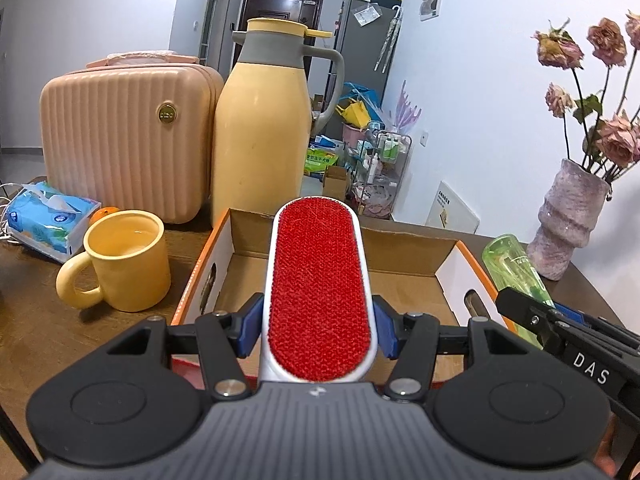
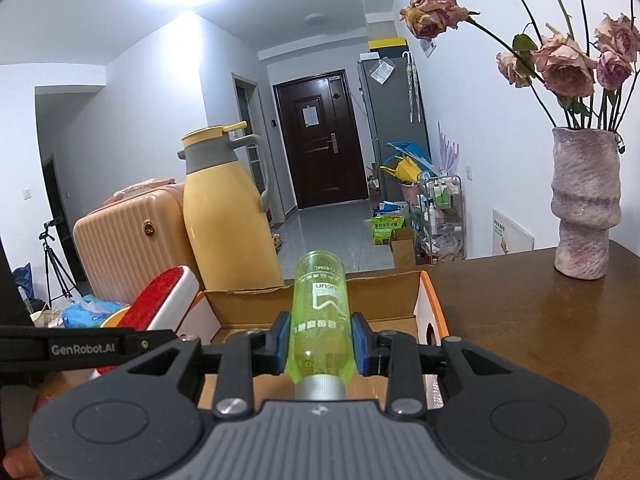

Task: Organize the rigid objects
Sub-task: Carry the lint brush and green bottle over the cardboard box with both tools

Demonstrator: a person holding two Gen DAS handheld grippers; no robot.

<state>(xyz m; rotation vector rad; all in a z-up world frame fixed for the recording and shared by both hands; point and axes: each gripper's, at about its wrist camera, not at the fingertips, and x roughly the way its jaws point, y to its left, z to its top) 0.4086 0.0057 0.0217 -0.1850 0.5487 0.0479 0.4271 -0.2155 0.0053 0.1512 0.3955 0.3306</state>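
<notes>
Clamped between the blue pads (image 1: 244,330) of the left gripper (image 1: 318,330) is a lint brush (image 1: 318,292), its red face up and its rounded tip pointing away over an open cardboard box (image 1: 448,276). Both pads press its white edges. The brush is held above the box's near half, and whether it touches the box floor cannot be told. At the right of this view the right gripper's black arm crosses in front of a green bottle (image 1: 516,264).

From its own camera, the right gripper (image 2: 320,344) pinches that bottle (image 2: 320,312) around its lower body, blue pads (image 2: 360,342) tight on both sides, silver cap toward the camera and base pointing away. The bottle is held over the box (image 2: 430,304), near its right side. The brush (image 2: 160,300) shows at the left of this view, with the left gripper's arm below it.

Left of the box on the brown table (image 1: 32,328) stands a yellow mug (image 1: 124,260), with a tissue pack (image 1: 48,216) behind it. Past the box's far left corner stand a yellow jug (image 1: 264,128) and a pink case (image 1: 120,132), side by side. A vase (image 2: 586,204) of dried roses (image 2: 560,60) stands on the table well to the right.
</notes>
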